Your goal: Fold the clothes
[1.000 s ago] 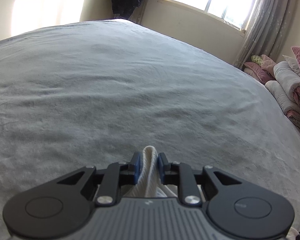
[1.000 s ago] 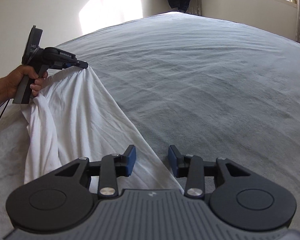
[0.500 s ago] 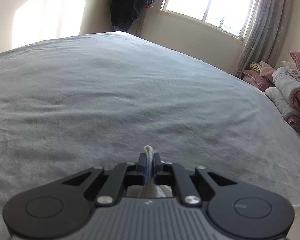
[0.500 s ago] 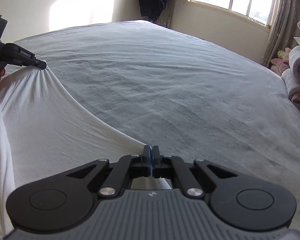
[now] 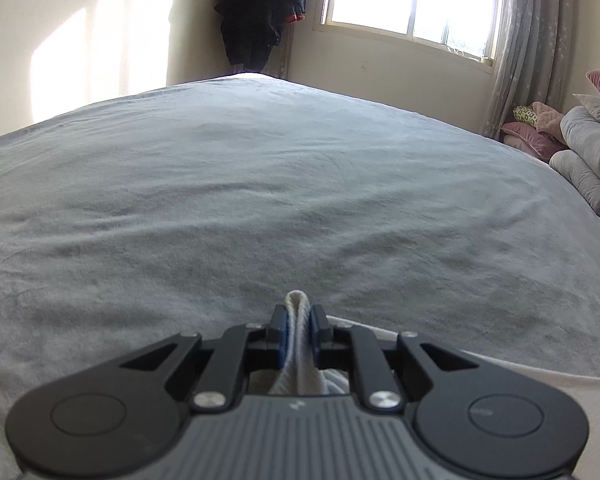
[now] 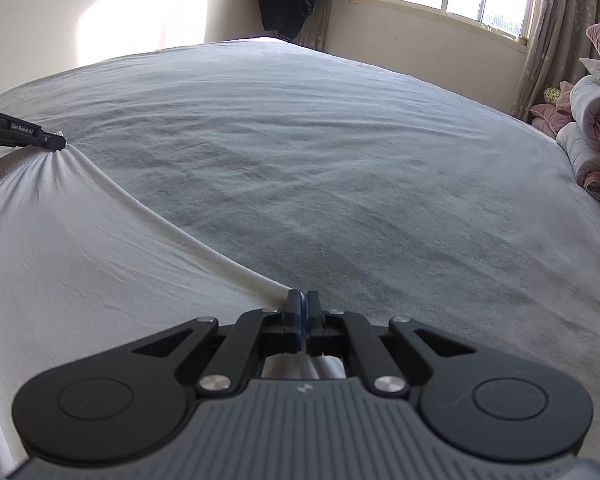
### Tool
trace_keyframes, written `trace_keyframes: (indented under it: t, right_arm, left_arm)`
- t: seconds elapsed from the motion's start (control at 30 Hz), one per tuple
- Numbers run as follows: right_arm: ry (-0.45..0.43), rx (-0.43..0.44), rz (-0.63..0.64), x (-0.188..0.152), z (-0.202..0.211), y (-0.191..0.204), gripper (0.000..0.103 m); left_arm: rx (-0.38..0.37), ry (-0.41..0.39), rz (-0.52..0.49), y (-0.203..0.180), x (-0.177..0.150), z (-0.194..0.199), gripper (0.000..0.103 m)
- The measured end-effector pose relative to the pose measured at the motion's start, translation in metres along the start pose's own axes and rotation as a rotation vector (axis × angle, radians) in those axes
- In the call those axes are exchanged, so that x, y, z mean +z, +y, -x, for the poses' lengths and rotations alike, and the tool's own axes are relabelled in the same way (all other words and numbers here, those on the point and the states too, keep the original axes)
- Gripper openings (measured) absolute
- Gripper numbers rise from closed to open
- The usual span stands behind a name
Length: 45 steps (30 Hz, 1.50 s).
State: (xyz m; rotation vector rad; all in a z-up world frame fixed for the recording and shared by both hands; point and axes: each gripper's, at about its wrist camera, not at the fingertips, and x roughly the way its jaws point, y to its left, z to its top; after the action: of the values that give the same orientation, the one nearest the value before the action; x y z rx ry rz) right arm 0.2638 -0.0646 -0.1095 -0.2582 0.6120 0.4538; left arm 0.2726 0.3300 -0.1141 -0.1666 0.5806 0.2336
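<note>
White garment (image 6: 80, 264) stretched across grey bed (image 6: 360, 184), lower left of frame.
Left tongs (image 5: 299, 330) opening, folded hem still between pads; right tongs (image 6: 302, 312) clenched on garment edge, lower centre.

We see a soft white cloth (image 6: 80, 264), smooth with small wrinkles. The grey bed cover (image 5: 260, 200) looks fuzzy and matt. Our right gripper (image 6: 302, 308) is matt black plastic with shiny metal screws (image 6: 214, 382) and a ribbed grey top (image 6: 300, 420).
</note>
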Motion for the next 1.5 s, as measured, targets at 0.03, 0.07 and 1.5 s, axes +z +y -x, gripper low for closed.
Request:
trace_keyframes:
  t: [0.03, 0.07, 1.5]
  right_arm:
    - [-0.004, 0.002, -0.009, 0.000, 0.001, 0.000, 0.012]
    - [-0.006, 0.004, -0.019, 0.000, 0.002, -0.001, 0.014]
    - [0.027, -0.046, -0.279, -0.063, 0.157, -0.106, 0.060]
  left_arm:
    - [0.013, -0.001, -0.017, -0.003, 0.000, 0.001, 0.028]
    - [0.028, -0.001, -0.032, -0.006, 0.001, 0.003, 0.035]
    - [-0.368, 0.106, -0.208, -0.231, -0.033, 0.128, 0.084]
